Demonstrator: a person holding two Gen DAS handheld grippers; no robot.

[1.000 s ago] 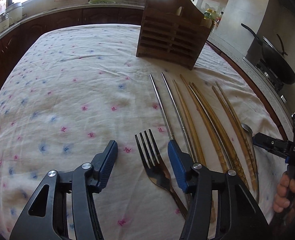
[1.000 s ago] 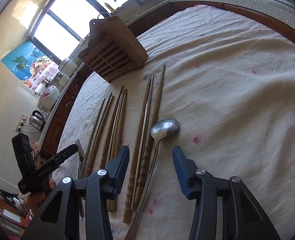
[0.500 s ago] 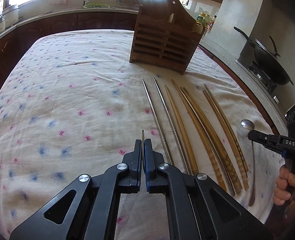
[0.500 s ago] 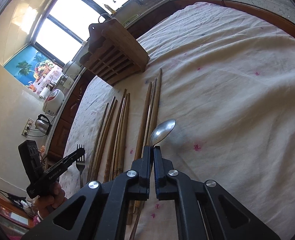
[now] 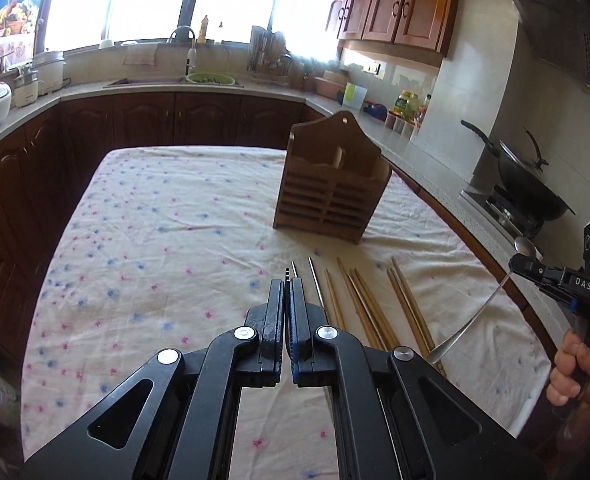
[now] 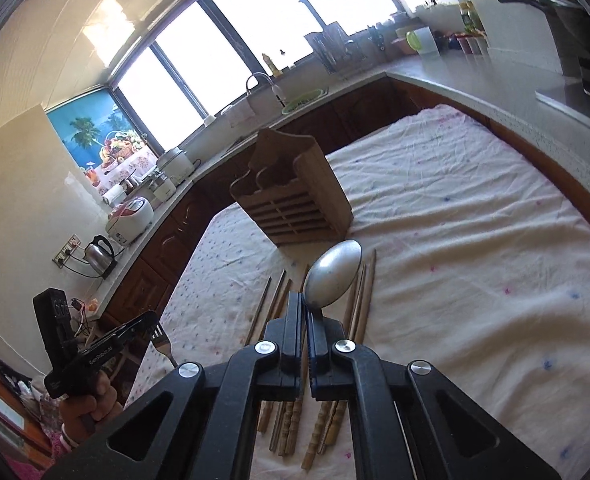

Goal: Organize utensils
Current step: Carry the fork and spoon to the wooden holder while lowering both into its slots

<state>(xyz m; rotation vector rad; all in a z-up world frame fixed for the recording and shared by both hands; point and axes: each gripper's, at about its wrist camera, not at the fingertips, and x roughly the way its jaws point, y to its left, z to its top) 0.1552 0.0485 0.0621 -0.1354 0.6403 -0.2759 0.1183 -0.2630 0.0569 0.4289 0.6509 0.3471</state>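
Observation:
My left gripper (image 5: 287, 284) is shut on a metal fork; only its tine tips (image 5: 287, 271) stick out above the jaws, and the fork (image 6: 162, 340) shows in the right wrist view, lifted off the cloth. My right gripper (image 6: 305, 300) is shut on a metal spoon (image 6: 333, 274), bowl up; it also shows in the left wrist view (image 5: 475, 316), held in the air at the right. A slatted wooden utensil holder (image 5: 329, 196) stands upright at the back of the table. Several wooden and metal chopsticks (image 5: 369, 308) lie side by side on the cloth in front of it.
The table wears a white flowered cloth (image 5: 155, 240). Dark kitchen cabinets (image 5: 143, 120) and a counter run around it. A wok (image 5: 523, 184) sits on the stove at the right. A rice cooker (image 6: 131, 220) and kettle (image 6: 99, 254) stand on the left counter.
Both grippers closed, the left on the fork and the right on the spoon, then lifted them off the cloth. Both cameras now sit higher and look toward the holder.

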